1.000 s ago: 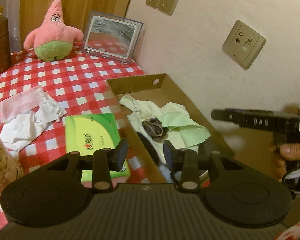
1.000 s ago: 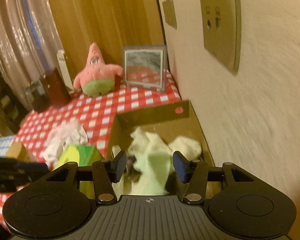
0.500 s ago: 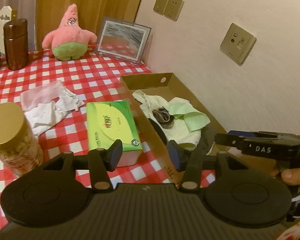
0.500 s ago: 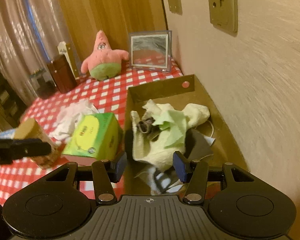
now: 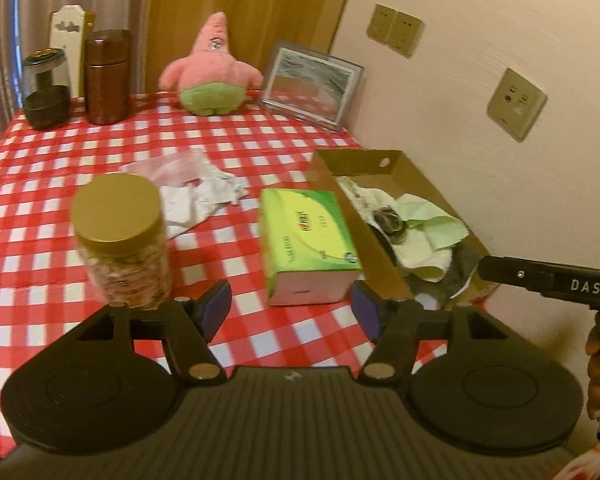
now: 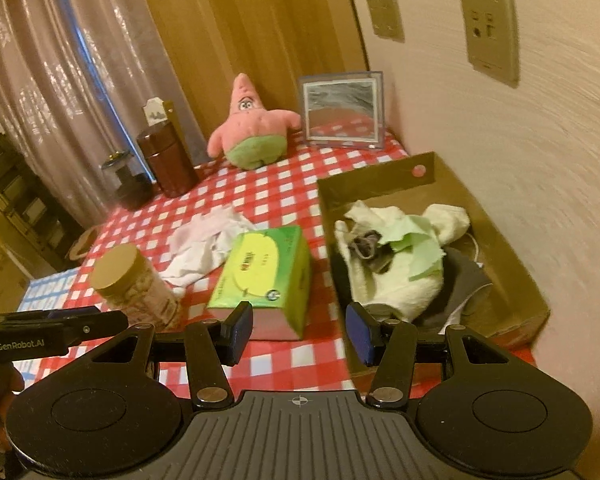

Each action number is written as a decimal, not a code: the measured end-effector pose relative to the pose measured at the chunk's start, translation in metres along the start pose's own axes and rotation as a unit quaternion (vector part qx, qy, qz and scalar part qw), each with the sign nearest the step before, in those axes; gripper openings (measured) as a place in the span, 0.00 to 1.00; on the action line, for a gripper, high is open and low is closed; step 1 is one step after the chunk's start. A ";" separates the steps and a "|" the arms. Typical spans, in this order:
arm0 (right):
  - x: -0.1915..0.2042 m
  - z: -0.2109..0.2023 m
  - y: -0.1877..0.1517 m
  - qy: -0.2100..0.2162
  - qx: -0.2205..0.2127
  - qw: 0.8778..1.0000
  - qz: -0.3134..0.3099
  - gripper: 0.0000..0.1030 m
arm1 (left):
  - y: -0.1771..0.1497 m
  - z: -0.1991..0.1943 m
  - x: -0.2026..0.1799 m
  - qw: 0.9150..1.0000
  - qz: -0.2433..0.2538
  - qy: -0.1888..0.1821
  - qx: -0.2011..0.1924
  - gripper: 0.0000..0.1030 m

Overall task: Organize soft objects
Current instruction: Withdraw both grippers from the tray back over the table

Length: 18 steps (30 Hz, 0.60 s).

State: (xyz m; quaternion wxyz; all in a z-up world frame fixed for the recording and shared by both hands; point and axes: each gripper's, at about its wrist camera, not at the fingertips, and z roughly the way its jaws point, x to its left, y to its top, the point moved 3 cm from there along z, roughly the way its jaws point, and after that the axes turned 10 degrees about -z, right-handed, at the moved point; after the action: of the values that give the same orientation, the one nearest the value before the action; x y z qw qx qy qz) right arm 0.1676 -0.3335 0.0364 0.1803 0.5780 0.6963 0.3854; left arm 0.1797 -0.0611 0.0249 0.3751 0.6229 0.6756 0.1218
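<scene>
While cardboard box hugs the wall, both hand-held grippers hover empty.

The box wall hides the lower part of the cloths inside; the dark bundle among them is too blurred to identify

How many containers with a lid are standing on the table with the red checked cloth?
3. The gold-lidded jar stands near the front left; the brown canister and the dark glass jar stand at the far left edge. Others may be hidden outside the view.
</scene>
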 end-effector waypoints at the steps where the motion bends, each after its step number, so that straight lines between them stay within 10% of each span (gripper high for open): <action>1: 0.004 0.000 0.000 0.001 0.000 1.000 -0.001 0.50 | 0.000 -0.003 0.004 1.000 -0.003 0.001 -0.002 0.61; 18: 0.042 0.006 0.006 0.015 0.007 0.999 -0.036 0.51 | -0.001 -0.027 0.035 1.000 -0.023 0.012 -0.014 0.62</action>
State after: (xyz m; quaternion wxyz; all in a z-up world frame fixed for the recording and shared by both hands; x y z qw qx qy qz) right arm 0.1647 -0.2918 0.0446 0.1795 0.5479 0.7220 0.3825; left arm 0.1636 -0.0200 0.0303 0.3782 0.6007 0.6923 0.1299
